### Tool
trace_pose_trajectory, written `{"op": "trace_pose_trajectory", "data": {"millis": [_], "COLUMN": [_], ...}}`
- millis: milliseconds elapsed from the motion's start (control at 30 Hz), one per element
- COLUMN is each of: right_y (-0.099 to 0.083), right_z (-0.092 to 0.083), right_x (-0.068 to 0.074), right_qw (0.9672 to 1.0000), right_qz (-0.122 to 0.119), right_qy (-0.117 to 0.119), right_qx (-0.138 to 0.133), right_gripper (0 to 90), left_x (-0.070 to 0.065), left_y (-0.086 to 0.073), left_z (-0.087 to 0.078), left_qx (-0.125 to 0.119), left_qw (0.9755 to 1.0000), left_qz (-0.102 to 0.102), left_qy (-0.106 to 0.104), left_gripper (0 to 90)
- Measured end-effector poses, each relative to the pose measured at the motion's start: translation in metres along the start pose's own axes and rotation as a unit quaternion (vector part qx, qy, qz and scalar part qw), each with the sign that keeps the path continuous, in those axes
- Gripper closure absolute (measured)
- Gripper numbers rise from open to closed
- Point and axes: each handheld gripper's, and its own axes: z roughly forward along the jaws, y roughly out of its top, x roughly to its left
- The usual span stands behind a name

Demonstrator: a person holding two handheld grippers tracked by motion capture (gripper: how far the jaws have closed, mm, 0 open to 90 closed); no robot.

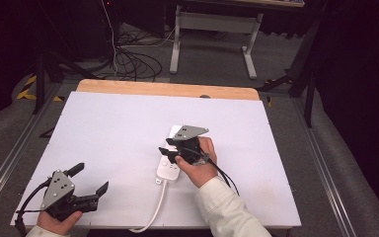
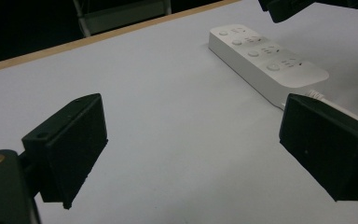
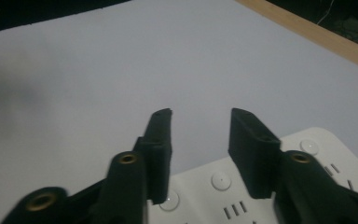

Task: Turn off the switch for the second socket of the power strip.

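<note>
A white power strip [image 1: 169, 171] with round buttons and several sockets lies flat near the middle of the white table top [image 1: 118, 123]; its white cord [image 1: 156, 206] runs toward the front edge. My right gripper [image 1: 169, 147] hovers just above the strip [image 3: 220, 181], its jaws apart with nothing between them [image 3: 200, 119]. My left gripper [image 1: 92, 177] rests at the front left of the table, jaws spread wide and empty [image 2: 191, 140]. In the left gripper view the strip [image 2: 265, 58] lies ahead to the right.
A wooden strip [image 1: 168, 89] borders the table's far edge. Behind it on the floor are loose cables [image 1: 133, 61] and the white legs of another table [image 1: 249, 54]. Bare white surface spreads left of and beyond the strip.
</note>
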Motion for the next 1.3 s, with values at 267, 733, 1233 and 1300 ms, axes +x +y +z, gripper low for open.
{"op": "trace_pose_trajectory", "data": {"millis": [267, 733, 1233, 1300], "right_y": [0.002, 0.003, -0.015, -0.019], "right_z": [-0.009, -0.034, -0.084, -0.089], "right_x": [0.0, 0.005, 0.0, -0.002], "right_qw": [0.9999, 0.9995, 0.9985, 0.9984], "right_qz": [-0.001, -0.028, -0.002, 0.002], "right_qy": [-0.001, -0.008, -0.011, -0.013], "right_qx": [-0.01, -0.011, -0.053, -0.055], "right_gripper": [43.7, 19.7, 14.7, 14.3], "left_x": [0.0, -0.001, -0.001, -0.001], "left_y": [0.0, 0.0, 0.0, 0.0], "left_z": [0.0, 0.0, 0.0, 0.0], "left_qx": [0.0, 0.0, 0.0, 0.0], "left_qw": [1.0, 1.0, 1.0, 1.0], "left_qz": [0.0, 0.0, 0.0, 0.0], "left_qy": [-0.001, 0.001, 0.002, 0.002], "left_gripper": [8.2, 8.2, 8.2, 8.2]}}
